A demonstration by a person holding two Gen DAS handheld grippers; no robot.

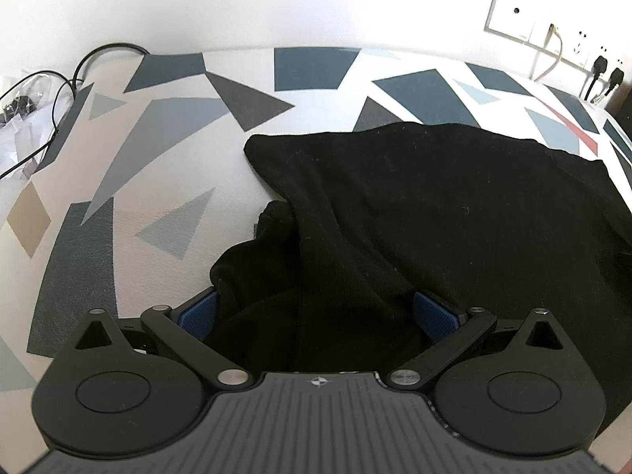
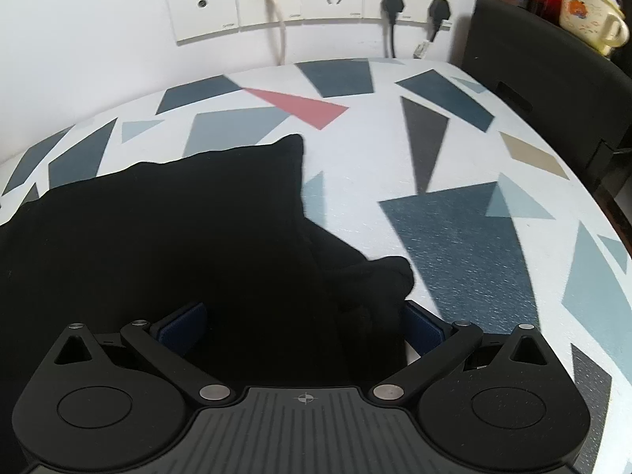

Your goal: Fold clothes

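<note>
A black garment [image 1: 434, 213] lies spread on the patterned worktop [image 1: 166, 150], its far edge toward twelve o'clock by the wall, and its near edge bunched up into both sets of tongs. The left tongs [image 1: 316, 312] stand wide apart with blue pads [image 1: 199, 314] showing at nine and three o'clock of the cloth; fabric is heaped between them, not pinched. The right tongs [image 2: 304, 324] look the same, open around a thick fold, though the cloth there is so dark I can't be sure whether a layer is caught on one pad.

The risk I see is in the closing. With the fabric piled several layers deep in each gap, the tongs may bite only the top layer, or take a lump instead of the edge, and the fold would then come out crooked. A loose flap [image 2: 379, 276] sticks out at two o'clock of the right tongs and could be left behind. At the left, cables [image 1: 59, 91] lie at ten o'clock on the worktop's edge; a wide sweep that way might snag them.
</note>
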